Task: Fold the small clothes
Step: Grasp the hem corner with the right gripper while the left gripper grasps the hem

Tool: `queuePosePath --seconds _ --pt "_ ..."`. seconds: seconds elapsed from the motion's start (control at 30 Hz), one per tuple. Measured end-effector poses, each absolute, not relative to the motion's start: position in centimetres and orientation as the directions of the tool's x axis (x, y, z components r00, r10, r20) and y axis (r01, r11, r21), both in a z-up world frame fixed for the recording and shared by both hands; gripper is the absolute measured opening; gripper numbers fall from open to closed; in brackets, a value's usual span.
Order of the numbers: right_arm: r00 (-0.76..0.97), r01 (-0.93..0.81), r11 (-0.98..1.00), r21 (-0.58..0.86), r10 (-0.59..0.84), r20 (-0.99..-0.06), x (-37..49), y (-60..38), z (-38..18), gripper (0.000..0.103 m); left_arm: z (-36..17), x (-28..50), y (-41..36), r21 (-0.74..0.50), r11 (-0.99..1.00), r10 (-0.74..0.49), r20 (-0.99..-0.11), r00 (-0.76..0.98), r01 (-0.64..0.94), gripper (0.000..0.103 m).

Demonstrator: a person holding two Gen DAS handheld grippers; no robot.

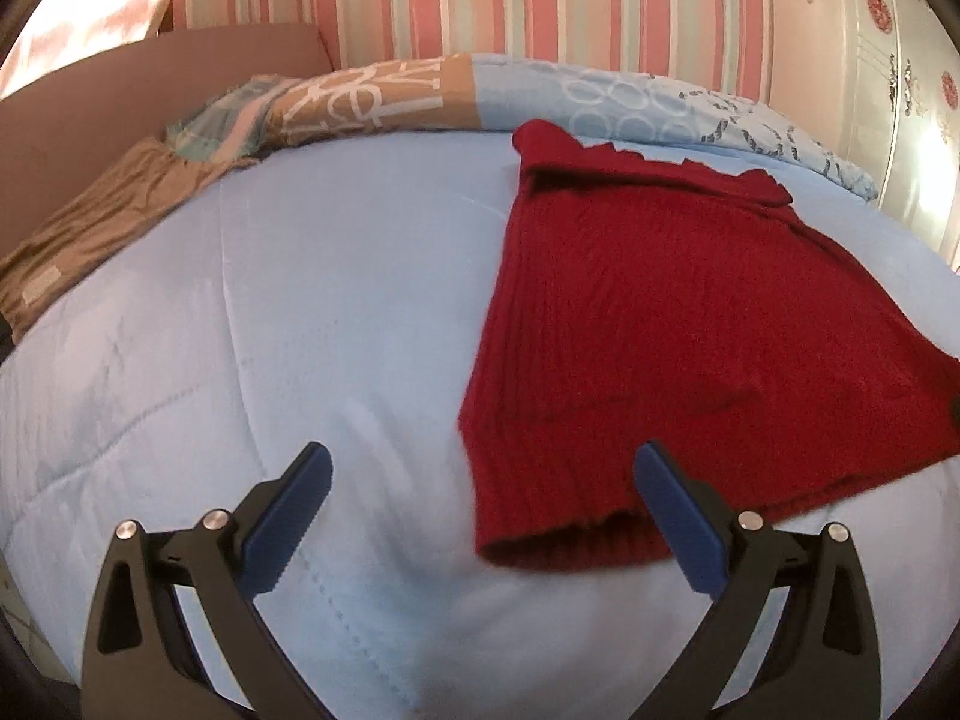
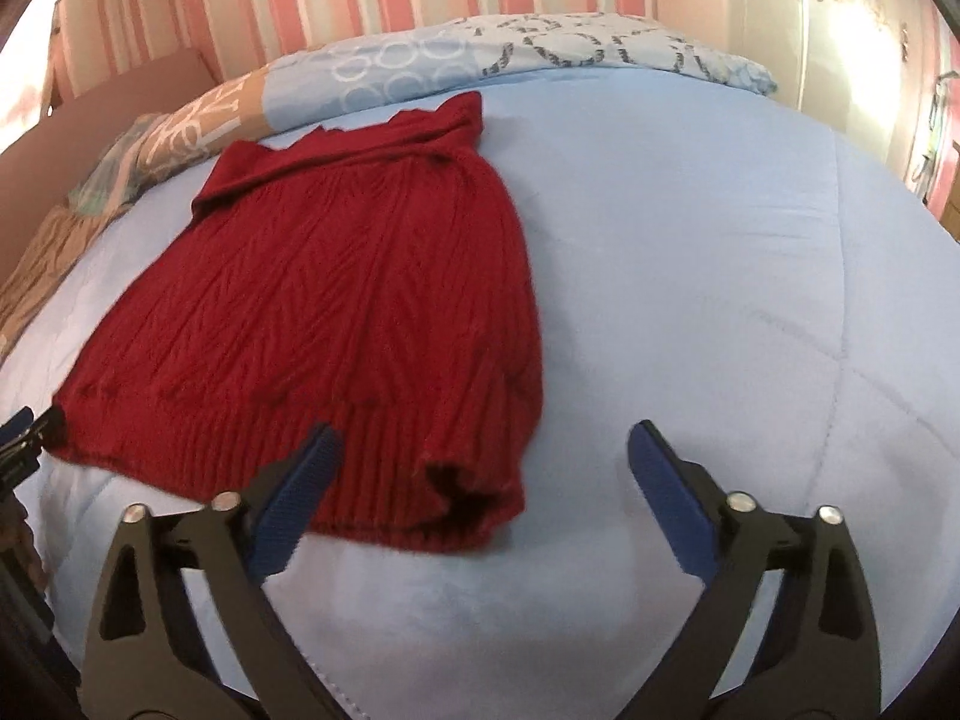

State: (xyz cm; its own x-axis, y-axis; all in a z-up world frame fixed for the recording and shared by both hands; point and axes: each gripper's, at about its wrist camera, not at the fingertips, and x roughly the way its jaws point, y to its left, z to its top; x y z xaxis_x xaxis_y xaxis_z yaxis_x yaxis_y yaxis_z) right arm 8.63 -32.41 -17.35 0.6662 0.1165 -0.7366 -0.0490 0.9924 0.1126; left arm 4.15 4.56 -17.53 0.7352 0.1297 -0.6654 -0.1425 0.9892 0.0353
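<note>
Both claws wide and empty — red sweater flat on the bed ahead.

We see the red sweater point(image 1: 690, 324) lying on the blue quilt point(image 1: 270, 330), its long axis running from hem near us to collar at 12 o'clock. From our left claw point(image 1: 480, 498) the hem corner sits at about 1 o'clock; from our right claw point(image 2: 483, 474), at 11 — each looks about equally near, so we judge a two-handed hem grasp suits.

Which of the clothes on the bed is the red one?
The knitted sweater lying flat on the blue quilt is red. The other, crumpled at the bed's left edge, is the brown garment.
</note>
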Motion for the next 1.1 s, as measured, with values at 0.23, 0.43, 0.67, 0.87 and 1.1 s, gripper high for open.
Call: queuePosePath --seconds 0.23,0.43,0.67,0.87,1.1 --pt "0.646 -0.065 0.988 0.143 0.151 -0.748 9.3 -32.2 -17.6 0.020 -17.4 4.5 5.2 0.010 0.990 0.109 -0.674 0.730 -0.138 0.101" --pt "0.645 -0.070 0.983 0.169 0.173 -0.744 9.2 -32.4 -17.7 0.018 -17.9 4.5 6.1 -0.075 0.989 0.044 -0.690 0.723 -0.131 0.101" --pt "0.645 -0.074 0.980 0.184 0.188 -0.741 9.1 -32.6 -17.9 0.019 -18.3 5.6 5.3 -0.105 0.987 0.011 -0.709 0.705 -0.120 0.101" --pt "0.643 -0.075 0.978 0.197 0.198 -0.740 9.2 -32.9 -17.9 0.023 -18.1 6.3 3.6 -0.069 0.994 0.013 -0.715 0.699 -0.089 0.069" --pt "0.646 -0.073 0.978 0.196 0.196 -0.738 9.1 -32.9 -17.7 0.024 -17.7 6.8 2.0 -0.045 0.997 0.015 -0.725 0.688 -0.069 0.031"
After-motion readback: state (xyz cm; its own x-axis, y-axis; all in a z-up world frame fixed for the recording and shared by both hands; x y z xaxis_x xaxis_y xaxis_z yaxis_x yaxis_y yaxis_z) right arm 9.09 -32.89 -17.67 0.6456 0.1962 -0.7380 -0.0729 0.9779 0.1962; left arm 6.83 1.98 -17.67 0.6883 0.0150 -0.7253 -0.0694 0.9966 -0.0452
